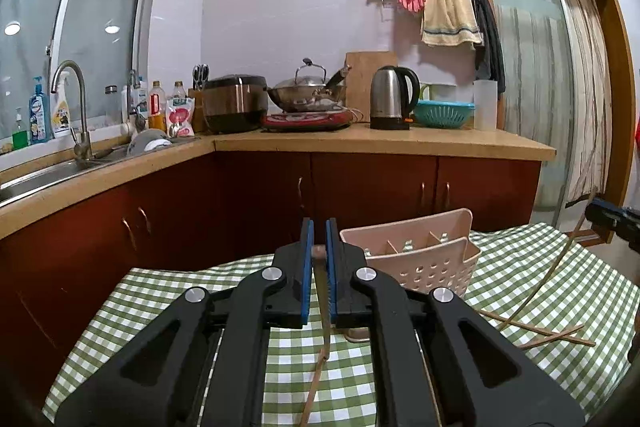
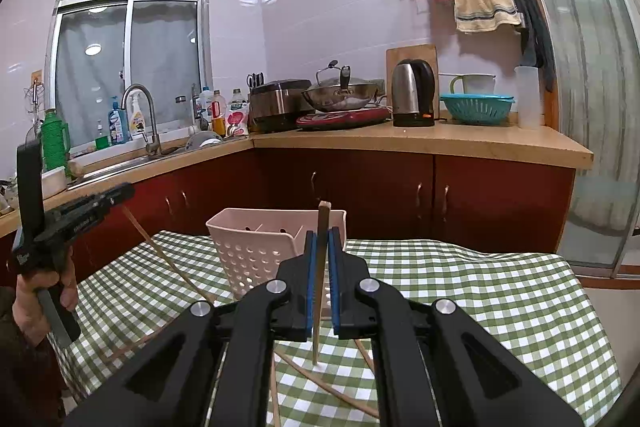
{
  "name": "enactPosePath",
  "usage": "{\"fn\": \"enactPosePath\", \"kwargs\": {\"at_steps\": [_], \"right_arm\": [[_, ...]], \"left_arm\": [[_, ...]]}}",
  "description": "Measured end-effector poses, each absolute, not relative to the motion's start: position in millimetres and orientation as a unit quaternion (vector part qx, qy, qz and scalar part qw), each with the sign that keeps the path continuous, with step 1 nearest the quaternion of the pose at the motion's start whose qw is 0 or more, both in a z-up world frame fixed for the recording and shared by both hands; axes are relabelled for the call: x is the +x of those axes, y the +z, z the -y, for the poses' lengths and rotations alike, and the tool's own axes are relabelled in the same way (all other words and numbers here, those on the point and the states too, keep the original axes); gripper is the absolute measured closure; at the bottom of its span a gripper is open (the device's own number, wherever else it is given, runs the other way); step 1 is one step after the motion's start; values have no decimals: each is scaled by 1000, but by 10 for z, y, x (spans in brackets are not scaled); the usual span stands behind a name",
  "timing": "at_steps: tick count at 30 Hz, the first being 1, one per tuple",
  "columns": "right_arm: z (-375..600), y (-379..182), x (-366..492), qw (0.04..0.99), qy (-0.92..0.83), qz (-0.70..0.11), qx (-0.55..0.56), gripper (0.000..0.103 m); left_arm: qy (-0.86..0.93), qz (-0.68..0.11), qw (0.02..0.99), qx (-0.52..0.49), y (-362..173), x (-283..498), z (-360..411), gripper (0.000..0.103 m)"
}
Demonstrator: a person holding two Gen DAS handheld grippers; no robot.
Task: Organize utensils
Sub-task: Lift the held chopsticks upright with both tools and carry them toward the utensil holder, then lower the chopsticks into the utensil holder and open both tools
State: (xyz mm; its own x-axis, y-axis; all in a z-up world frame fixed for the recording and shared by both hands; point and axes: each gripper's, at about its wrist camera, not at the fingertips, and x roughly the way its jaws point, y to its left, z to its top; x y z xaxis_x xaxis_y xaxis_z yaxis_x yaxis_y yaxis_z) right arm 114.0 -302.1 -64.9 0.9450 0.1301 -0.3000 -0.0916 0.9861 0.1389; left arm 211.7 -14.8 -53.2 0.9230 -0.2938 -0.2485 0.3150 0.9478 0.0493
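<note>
Checked tablecloth [image 2: 500, 291] fills the near ground under both tools, with loose chopsticks [image 2: 332, 391] lying at six o'clock. At twelve o'clock stands the pink utensil holder [image 2: 256, 251], close to the table's far edge. Right gripper [image 2: 322, 255] is clamped on one upright chopstick [image 2: 323, 223]; left gripper [image 1: 319, 247] pinches another [image 1: 320, 359], trailing low. Either stick could pivot in the pads and miss a slot, or nudge the light holder off. Open cloth lies at three o'clock.
</note>
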Motion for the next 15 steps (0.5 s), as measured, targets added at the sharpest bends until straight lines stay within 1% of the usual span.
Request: {"fn": "enactPosePath", "kwargs": {"at_steps": [6, 15], "right_arm": [[3021, -661, 1222, 983, 53, -163, 64, 97], [2992, -446, 1172, 986, 58, -143, 58, 97]], "left_arm": [[-151, -113, 981, 38, -578, 2112, 119, 96], [-148, -101, 983, 45, -336, 2032, 100, 97]]}}
